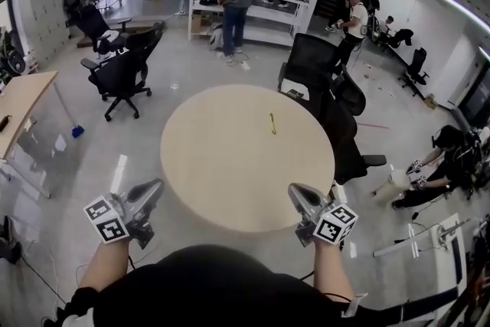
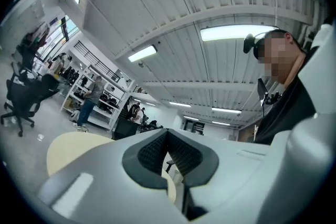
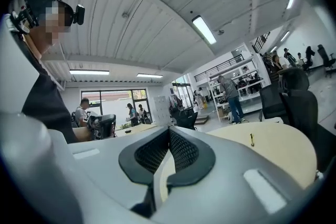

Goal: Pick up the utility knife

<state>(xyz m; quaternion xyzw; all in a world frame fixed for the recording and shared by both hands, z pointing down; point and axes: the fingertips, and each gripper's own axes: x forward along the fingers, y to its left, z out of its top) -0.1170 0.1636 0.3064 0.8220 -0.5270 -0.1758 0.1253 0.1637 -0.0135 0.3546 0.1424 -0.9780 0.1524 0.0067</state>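
Note:
A small yellow utility knife (image 1: 272, 123) lies on the far right part of the round beige table (image 1: 230, 172). It also shows as a thin yellow stick (image 3: 252, 139) on the table top (image 3: 278, 157) in the right gripper view. My left gripper (image 1: 156, 187) hangs off the table's near left edge, jaws shut and empty (image 2: 168, 131). My right gripper (image 1: 295, 192) is over the near right edge, jaws shut with nothing between them (image 3: 169, 130). Both grippers are well short of the knife. The left gripper view shows only a slice of table (image 2: 68, 145), not the knife.
Black office chairs stand to the left (image 1: 122, 74) and right (image 1: 337, 115) of the table. A person crouches on the floor at the right (image 1: 436, 168). Another stands at white shelves (image 1: 233, 0) at the back. A wooden desk (image 1: 23, 105) sits at the far left.

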